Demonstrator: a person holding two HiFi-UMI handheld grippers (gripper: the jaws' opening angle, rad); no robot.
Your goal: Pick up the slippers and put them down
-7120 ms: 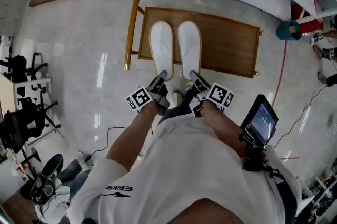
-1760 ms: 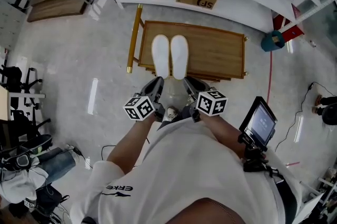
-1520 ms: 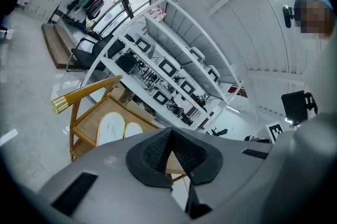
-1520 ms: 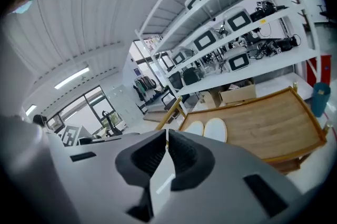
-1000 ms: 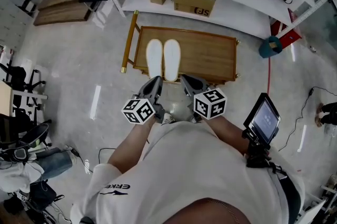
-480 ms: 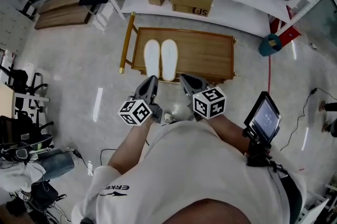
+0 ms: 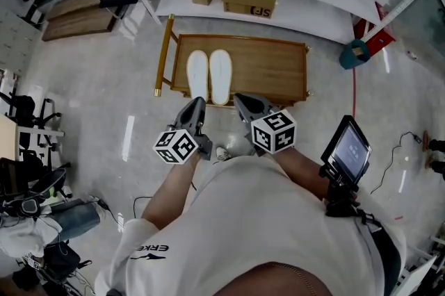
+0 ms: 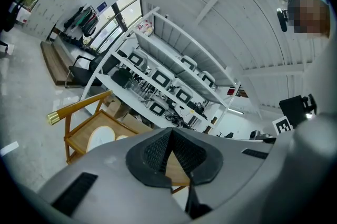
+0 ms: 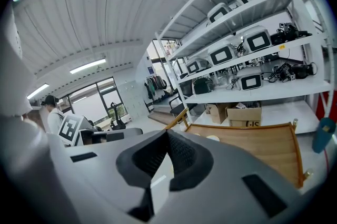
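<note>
Two white slippers [image 7: 209, 76] lie side by side at the left end of a low wooden table [image 7: 271, 69]. In the left gripper view the slippers [image 8: 101, 136] show past the jaws on the table [image 8: 85, 135]. My left gripper [image 7: 197, 107] is held up well short of the table, shut and empty. The right gripper [image 7: 241, 102] hangs beside it, shut too, with nothing between its jaws. In the right gripper view only a sliver of a slipper [image 9: 212, 138] peeks over the jaws.
White shelving [image 7: 278, 10] with cardboard boxes [image 7: 248, 0] runs behind the table. A small screen on a stand [image 7: 345, 152] is at my right. A teal bin [image 7: 352, 54] stands right of the table. Clutter and cables lie at the left edge.
The whole view has pulled back and up from the table; the slippers look smaller and stay on it. Both grippers have stayed shut and together in front of me.
</note>
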